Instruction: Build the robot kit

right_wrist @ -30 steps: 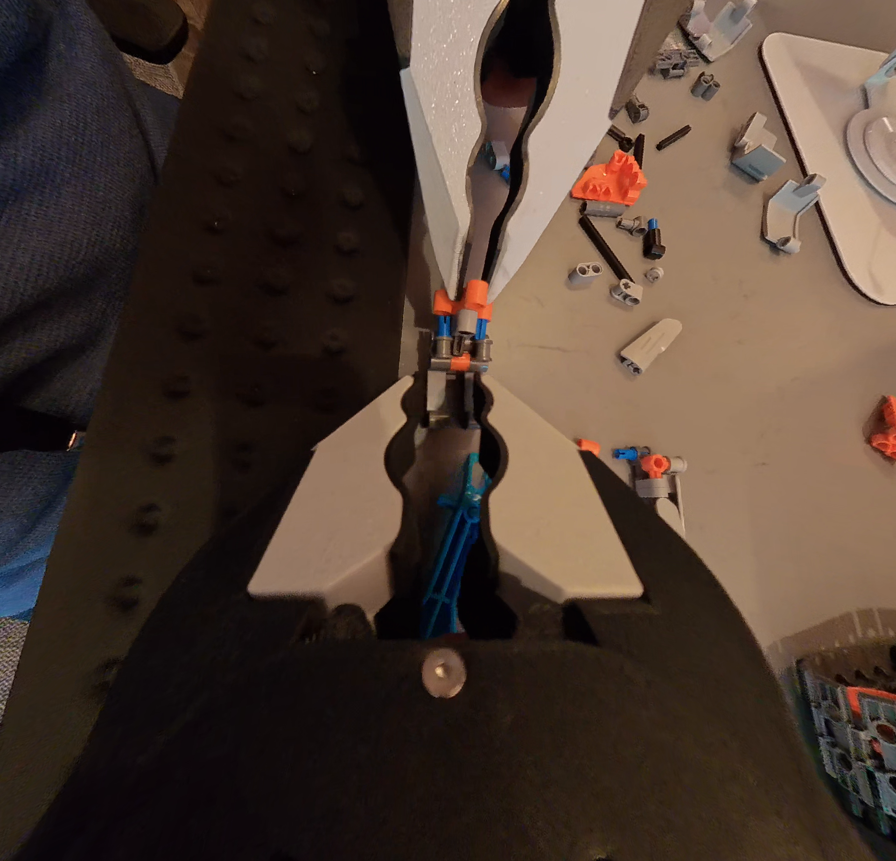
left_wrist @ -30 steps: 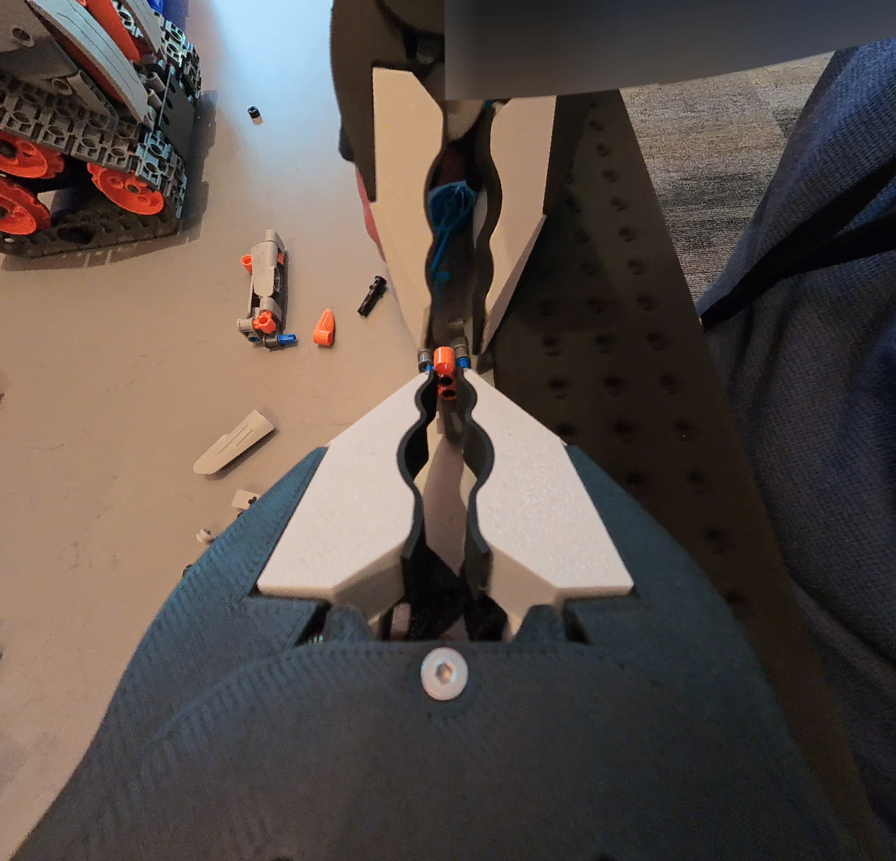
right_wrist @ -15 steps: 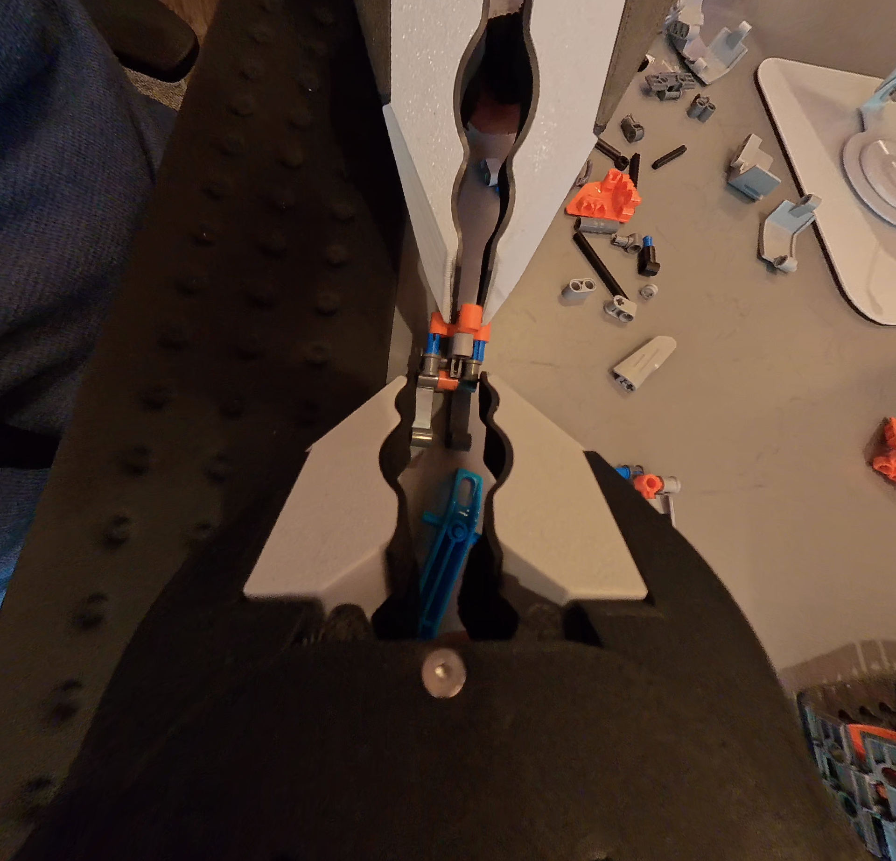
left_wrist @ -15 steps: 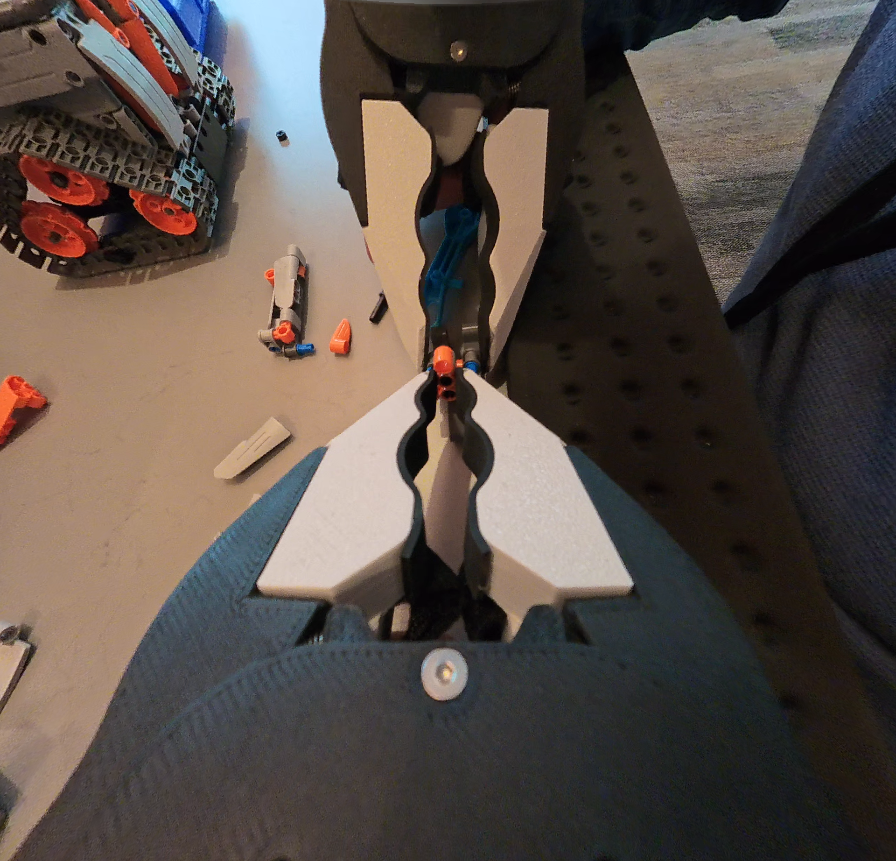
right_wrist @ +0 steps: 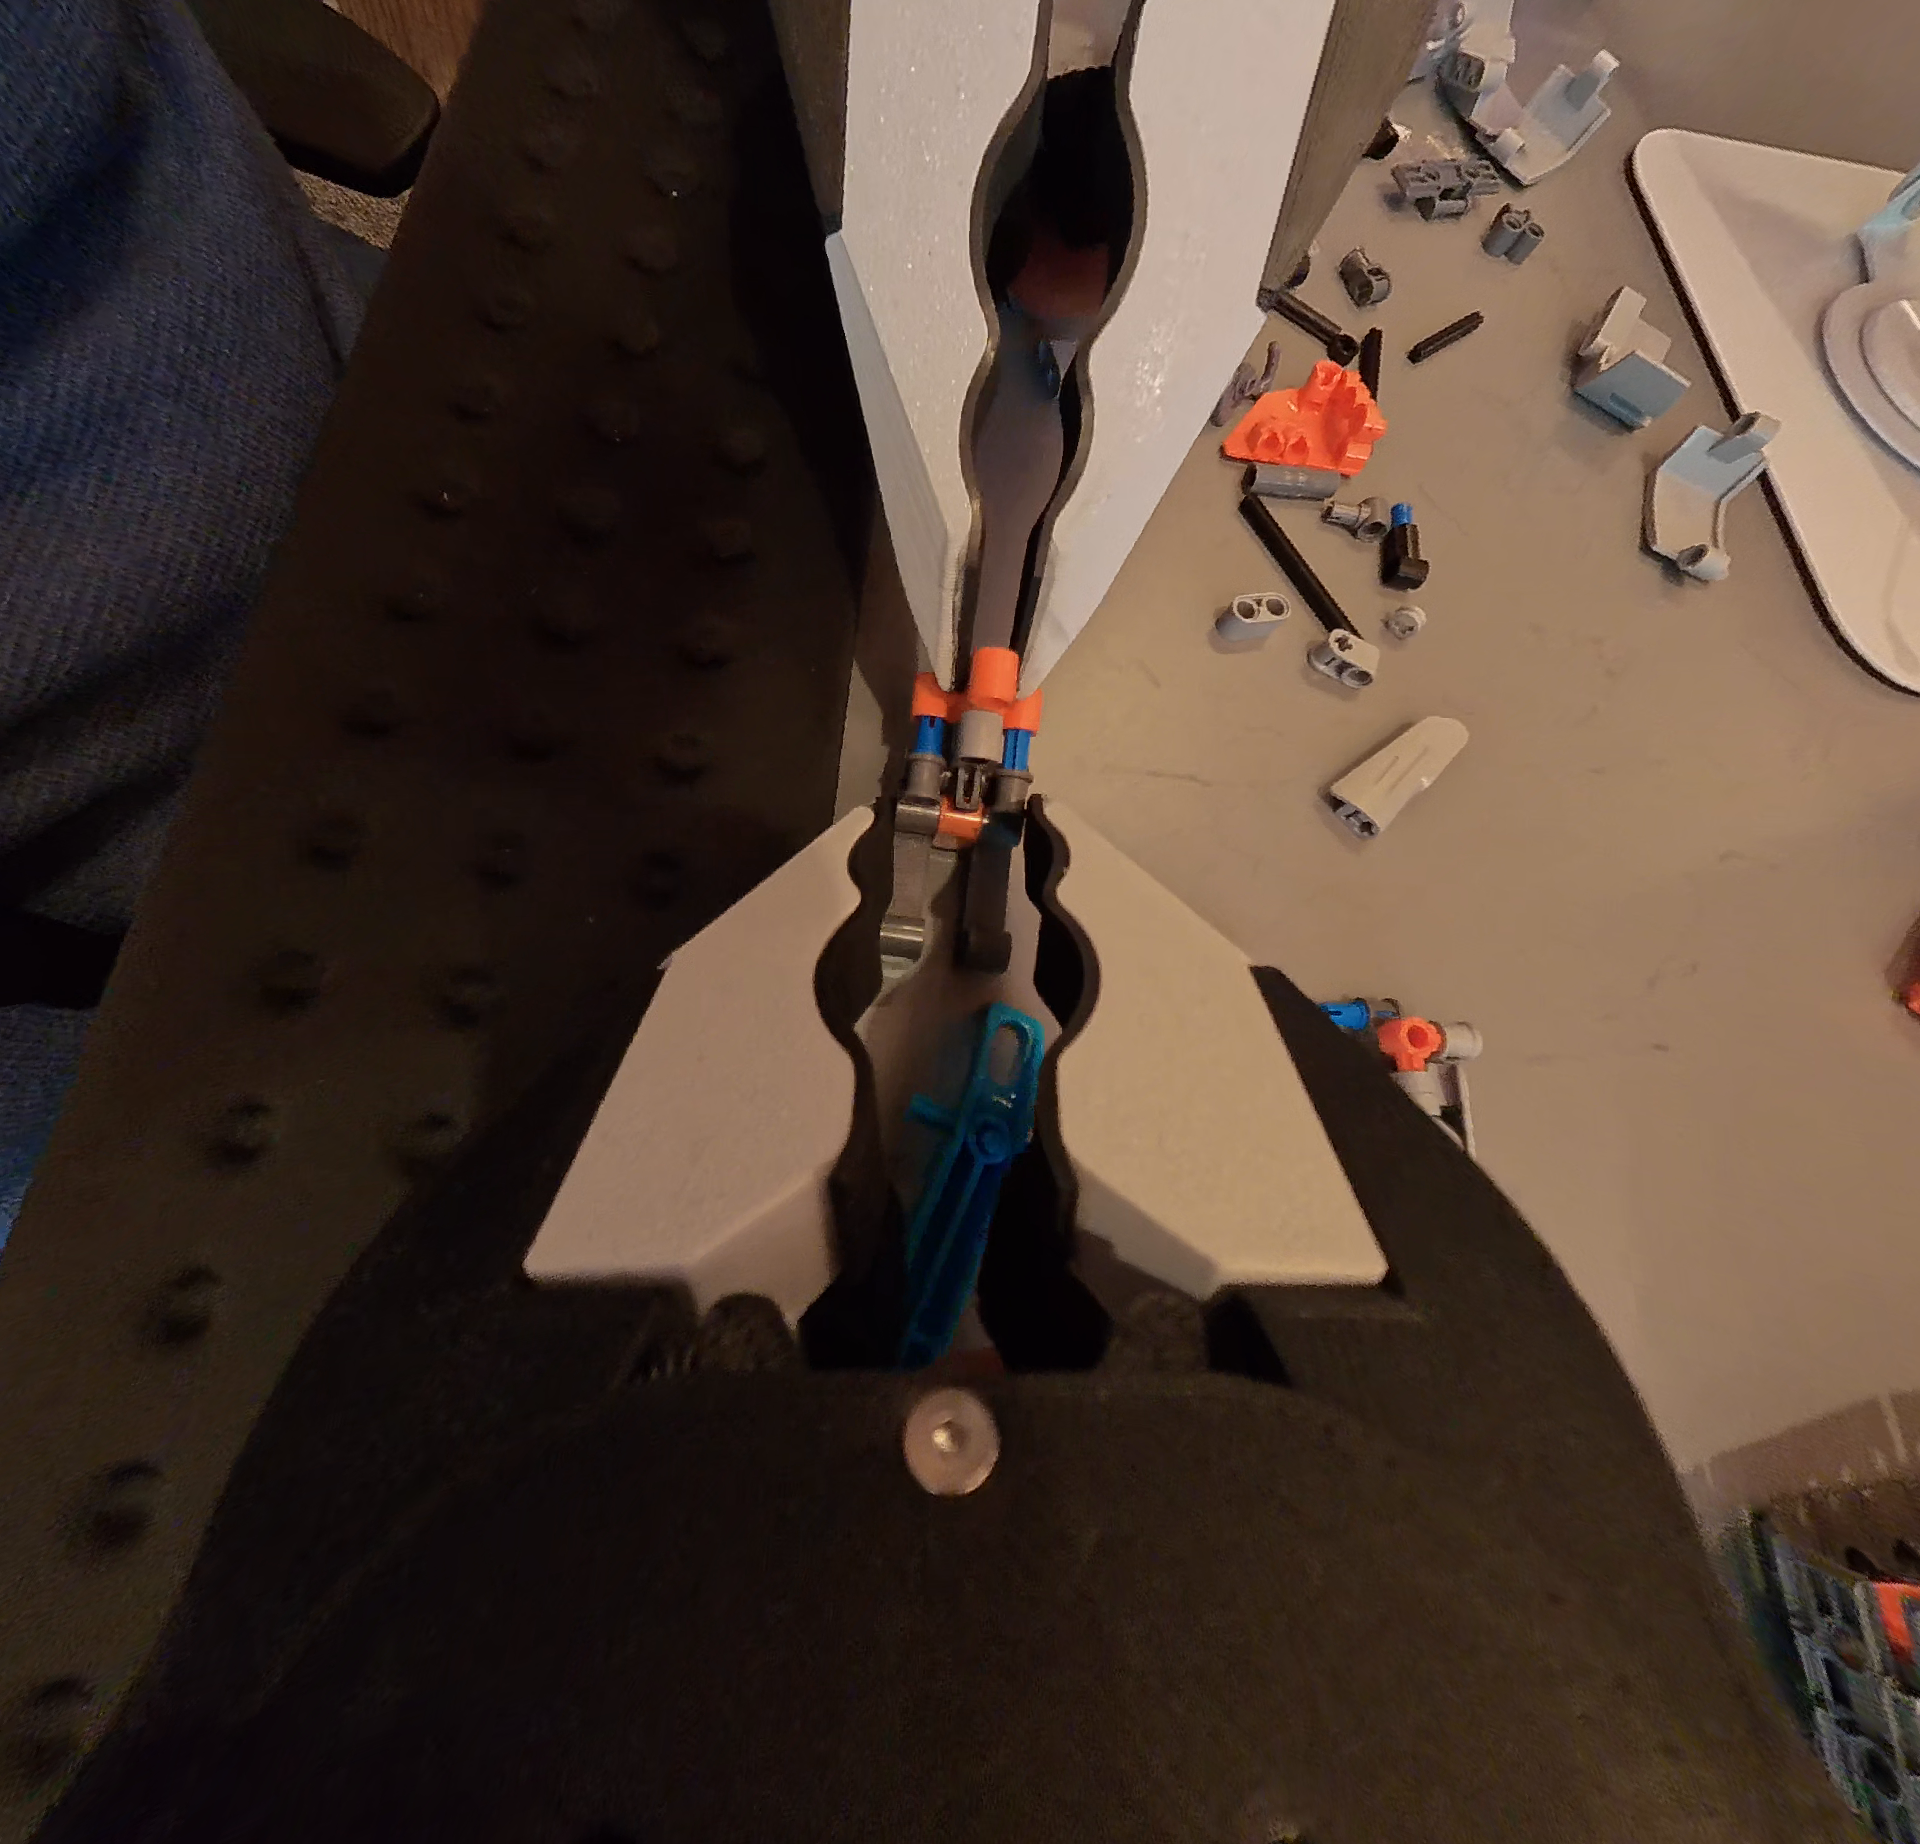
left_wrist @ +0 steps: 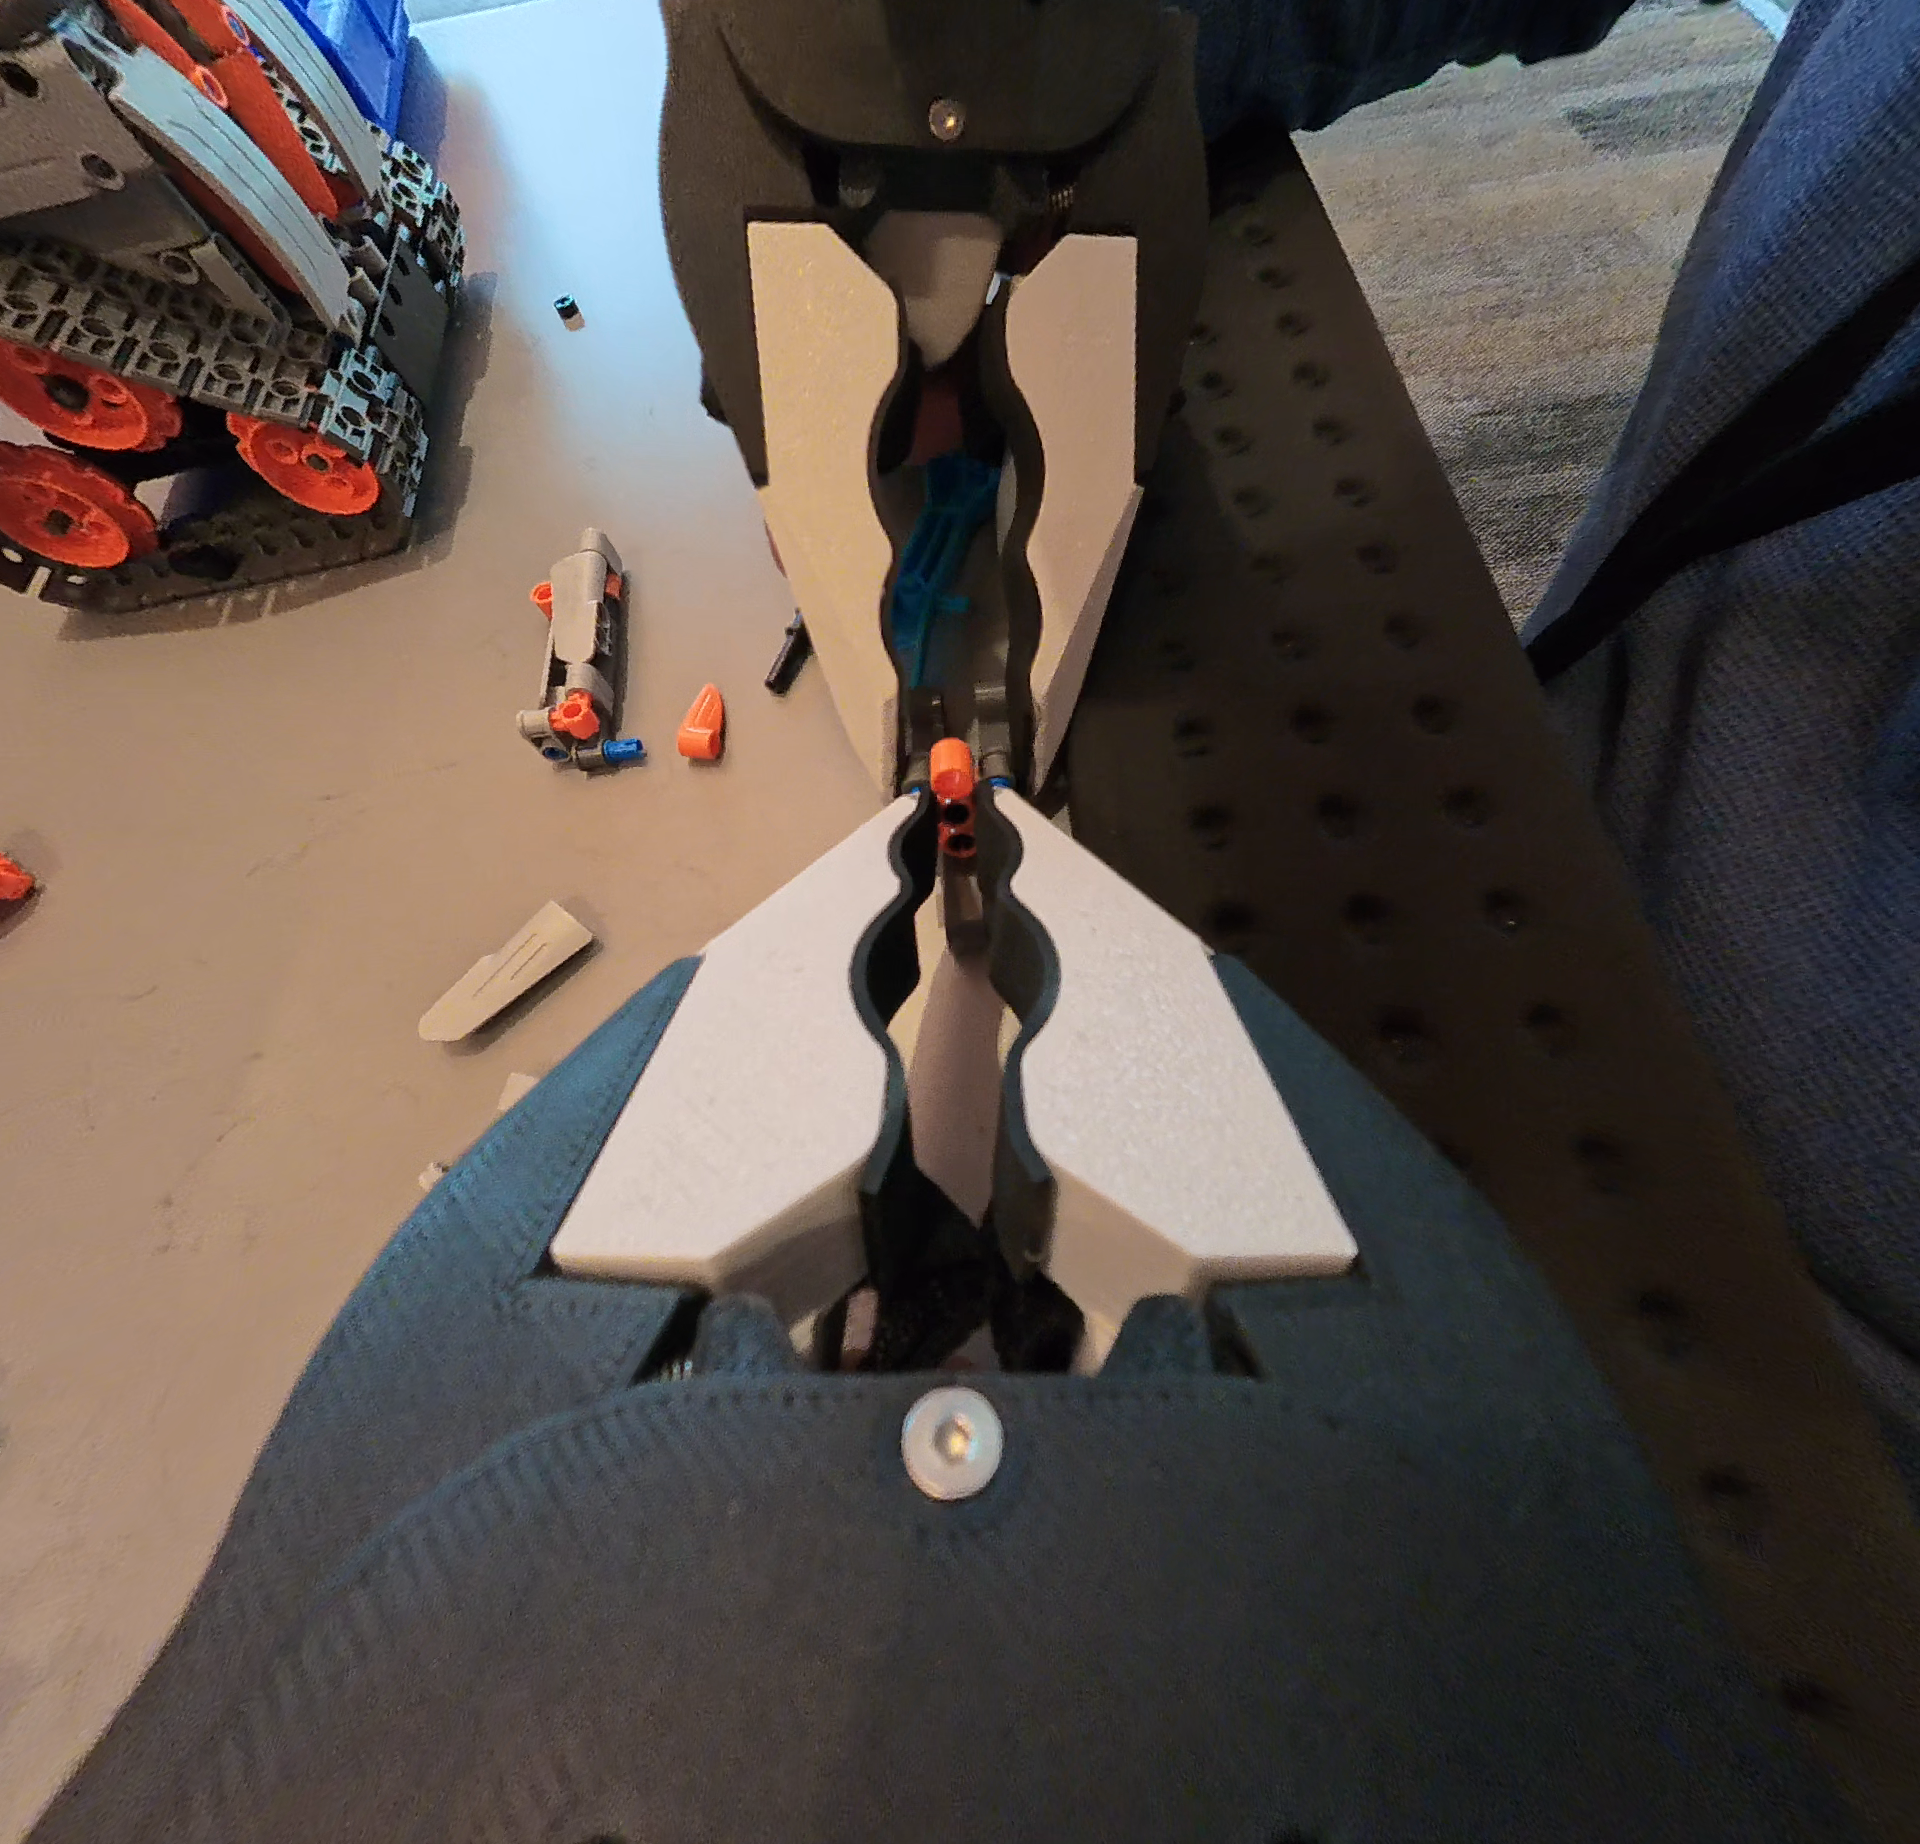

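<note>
— So, what have I got in each hand?

— My left gripper [left_wrist: 951,818] is pinching the orange end of a small orange, grey and blue plastic brick assembly [right_wrist: 966,755]. My right gripper [right_wrist: 961,838] meets it tip to tip from twelve o'clock and is pinched on the grey and black legs at the other end. As I judge it, gripping both ends keeps the little piece steady in the air between the tips.

— And the blue thing?

— A turquoise plastic lever tool [right_wrist: 971,1160] lies deep between the right fingers, behind the tips, apart from the assembly.

— Around it?

— In the left view, a grey and orange tracked brick vehicle [left_wrist: 197,340] sits on the beige tabletop [left_wrist: 208,1119] at ten o'clock. A black perforated panel [left_wrist: 1351,755] runs at three o'clock.
</note>
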The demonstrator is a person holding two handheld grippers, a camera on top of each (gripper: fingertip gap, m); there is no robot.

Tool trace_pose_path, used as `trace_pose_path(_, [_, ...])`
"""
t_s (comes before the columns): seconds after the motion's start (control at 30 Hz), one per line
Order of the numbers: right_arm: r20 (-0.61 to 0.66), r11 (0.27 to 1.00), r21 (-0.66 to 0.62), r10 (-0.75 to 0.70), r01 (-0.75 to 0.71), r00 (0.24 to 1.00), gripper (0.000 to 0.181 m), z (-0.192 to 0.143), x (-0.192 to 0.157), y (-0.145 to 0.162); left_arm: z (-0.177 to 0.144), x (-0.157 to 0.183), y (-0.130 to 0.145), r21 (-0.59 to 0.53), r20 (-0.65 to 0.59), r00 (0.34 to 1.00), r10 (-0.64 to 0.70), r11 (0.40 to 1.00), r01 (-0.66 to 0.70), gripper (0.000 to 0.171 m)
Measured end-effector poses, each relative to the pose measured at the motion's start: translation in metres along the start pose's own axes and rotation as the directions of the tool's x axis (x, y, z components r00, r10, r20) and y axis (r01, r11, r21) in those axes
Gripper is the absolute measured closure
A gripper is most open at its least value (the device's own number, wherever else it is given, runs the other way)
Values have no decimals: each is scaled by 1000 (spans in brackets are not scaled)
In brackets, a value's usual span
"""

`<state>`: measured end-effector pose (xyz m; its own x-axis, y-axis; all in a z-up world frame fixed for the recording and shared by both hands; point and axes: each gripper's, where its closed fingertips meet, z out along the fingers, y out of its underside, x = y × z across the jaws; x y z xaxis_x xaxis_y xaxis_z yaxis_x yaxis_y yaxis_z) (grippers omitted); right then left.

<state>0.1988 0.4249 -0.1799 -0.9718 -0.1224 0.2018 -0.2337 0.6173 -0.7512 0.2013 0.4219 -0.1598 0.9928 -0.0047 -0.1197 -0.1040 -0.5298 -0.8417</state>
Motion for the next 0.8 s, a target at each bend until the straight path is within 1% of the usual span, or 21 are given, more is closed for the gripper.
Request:
trace_pose_path(0.23, [-2,1000,0,-12,12,1000,159,1,0,1,1,1,-1,11,-12,1000,2,1000,-2,166])
trace_pose_path(0.4, [-1,1000,4,-13,13,1000,159,1,0,1,0,0,5,-13,-18,1000,-18,1000,18,166])
trace_pose_path(0.8, [5,1000,8,-11,11,1000,158,1,-1,1,0,3,1,13,-11,998,67,998,-67,166])
